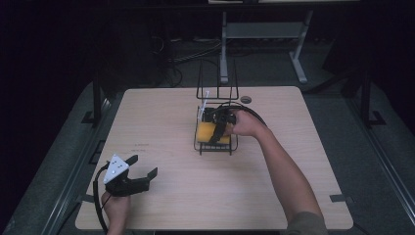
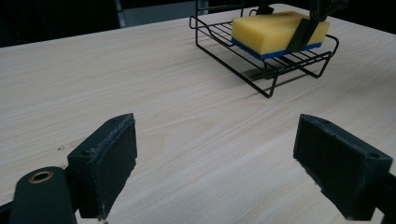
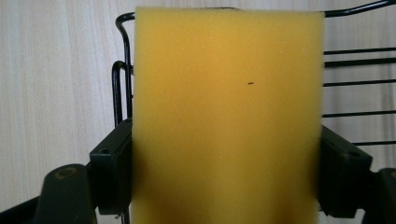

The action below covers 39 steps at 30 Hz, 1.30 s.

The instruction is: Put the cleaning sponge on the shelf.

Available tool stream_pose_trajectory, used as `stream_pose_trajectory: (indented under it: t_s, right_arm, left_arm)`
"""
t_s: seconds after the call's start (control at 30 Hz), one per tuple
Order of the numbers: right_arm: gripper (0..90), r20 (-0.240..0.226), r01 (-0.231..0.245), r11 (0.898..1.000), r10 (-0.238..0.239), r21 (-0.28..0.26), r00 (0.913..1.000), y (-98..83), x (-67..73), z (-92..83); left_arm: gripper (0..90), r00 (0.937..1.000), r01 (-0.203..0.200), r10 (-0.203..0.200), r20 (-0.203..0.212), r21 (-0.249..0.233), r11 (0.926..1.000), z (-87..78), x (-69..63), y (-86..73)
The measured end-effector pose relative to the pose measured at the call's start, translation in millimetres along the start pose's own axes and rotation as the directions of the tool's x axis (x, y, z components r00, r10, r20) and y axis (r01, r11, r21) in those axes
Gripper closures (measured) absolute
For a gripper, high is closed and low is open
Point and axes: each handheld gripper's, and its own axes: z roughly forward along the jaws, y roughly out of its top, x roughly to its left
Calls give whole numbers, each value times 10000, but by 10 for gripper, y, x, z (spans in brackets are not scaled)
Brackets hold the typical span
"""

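A yellow sponge [image 1: 208, 132] with a blue underside lies flat in a low black wire rack [image 1: 215, 148] at the table's middle. My right gripper [image 1: 219, 130] reaches into the rack from the right, its jaws pressed on the two long sides of the sponge [image 3: 229, 93], shut on it. The rack's wires [image 3: 119, 79] show beneath and beside the sponge. My left gripper [image 1: 143, 165] hovers over the near left of the table, open and holding nothing; the left gripper view has its pads [image 2: 105, 163] wide apart, with the sponge [image 2: 275, 30] and rack [image 2: 261, 77] farther off.
The light wooden table [image 1: 161, 122] is bare around the rack. A tall black wire frame [image 1: 217, 78] stands just behind the rack, near the far edge. A small round grommet [image 1: 246, 99] sits beside it. Another desk's legs [image 1: 224, 49] stand beyond.
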Motion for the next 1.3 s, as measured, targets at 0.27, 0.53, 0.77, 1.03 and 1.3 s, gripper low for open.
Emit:
stream_pose_trajectory:
  t_s: [0.27,0.53,0.77,1.03,1.3]
  right_arm:
    - [213,-93,-27,9997,29,260,10000,7,3,44]
    - [203,-108,-83,9995,86,298,9999,-13,-11,63]
    - [191,-73,2,9995,1,314,10000,-6,-6,54]
    - [178,106,21,9999,-22,109,9999,2,26,8]
    - [178,186,-97,9999,96,65,9998,-15,52,-59]
  left_arm:
    - [128,10000,25,-25,-15,-28,10000,-5,2,-3]
    - [128,10000,59,-59,-28,-57,10000,-11,12,-5]
    - [128,10000,50,-50,-23,-48,10000,-15,10,-3]
    - [128,9999,104,-104,22,-61,9999,-15,10,-3]
    - [128,10000,65,-65,14,-56,10000,-11,-3,0]
